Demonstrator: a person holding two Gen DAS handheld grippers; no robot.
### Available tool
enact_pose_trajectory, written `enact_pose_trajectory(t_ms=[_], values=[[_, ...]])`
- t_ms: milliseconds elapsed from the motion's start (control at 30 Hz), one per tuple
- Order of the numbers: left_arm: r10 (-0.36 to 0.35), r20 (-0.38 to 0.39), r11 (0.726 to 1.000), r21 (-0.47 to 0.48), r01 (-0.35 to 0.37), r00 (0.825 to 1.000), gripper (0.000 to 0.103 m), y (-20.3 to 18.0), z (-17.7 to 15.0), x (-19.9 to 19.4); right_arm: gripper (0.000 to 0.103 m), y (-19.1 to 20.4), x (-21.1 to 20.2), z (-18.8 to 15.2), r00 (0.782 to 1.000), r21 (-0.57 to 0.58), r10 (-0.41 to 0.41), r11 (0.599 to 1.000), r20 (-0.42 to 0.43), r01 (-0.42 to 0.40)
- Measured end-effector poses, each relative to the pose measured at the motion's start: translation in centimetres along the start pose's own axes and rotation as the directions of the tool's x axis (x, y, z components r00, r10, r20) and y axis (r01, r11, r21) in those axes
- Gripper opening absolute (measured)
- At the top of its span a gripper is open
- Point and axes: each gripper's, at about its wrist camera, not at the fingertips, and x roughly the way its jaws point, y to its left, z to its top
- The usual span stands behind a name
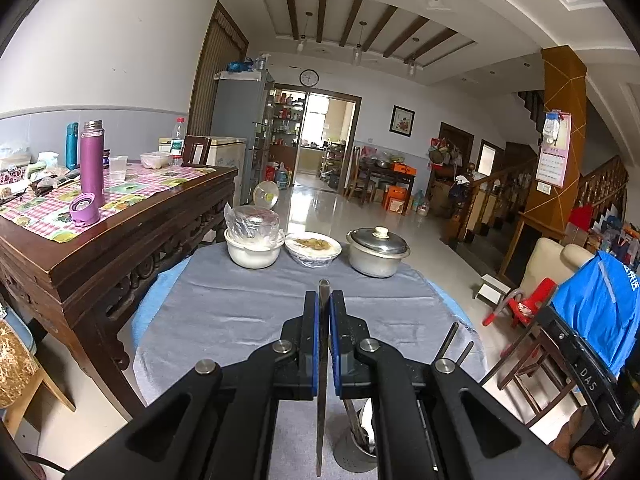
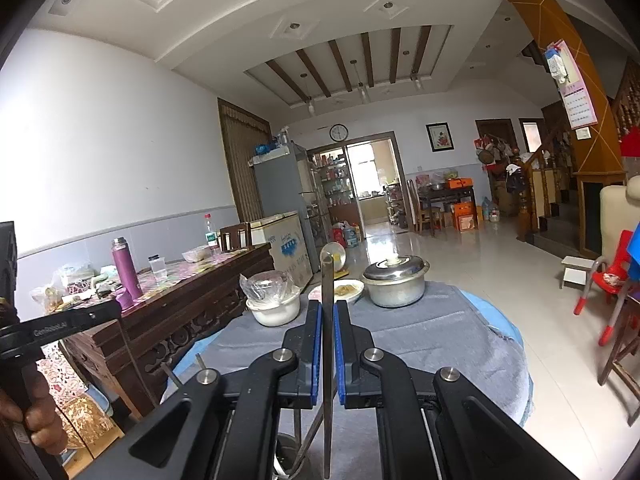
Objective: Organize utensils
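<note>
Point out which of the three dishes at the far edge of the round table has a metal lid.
The aluminium pot, rightmost of the three. It carries a knobbed metal lid; the white bowl and the plate of food beside it are covered with clear plastic wrap.

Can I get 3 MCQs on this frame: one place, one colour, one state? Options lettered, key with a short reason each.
1. Where does the lidded metal pot stand among the three dishes at the far edge of the round table?
A. leftmost
B. middle
C. rightmost

2. What colour is the tall open flask on the wooden side table?
A. purple
B. red
C. white

3. What is the left gripper doing?
A. open, holding nothing
B. shut on a thin metal utensil
C. shut on a bowl

Key: 1 C, the pot sits right of the white bowl and the covered plate. 2 A, its body is purple and its cap lies beside it. 3 B, the blue-padded fingers press the utensil between them.
</note>
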Motion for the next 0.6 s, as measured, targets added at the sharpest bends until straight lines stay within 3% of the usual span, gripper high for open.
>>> enact_pose_trajectory(t_ms=[600], values=[[-0.006,0.042,1.000,0.026,0.005,0.999,0.005,-1.9,0.8,-1.2,0.007,-0.1,-3.0,0.7,0.997,0.034,0.041,0.998,0.067,-0.044]])
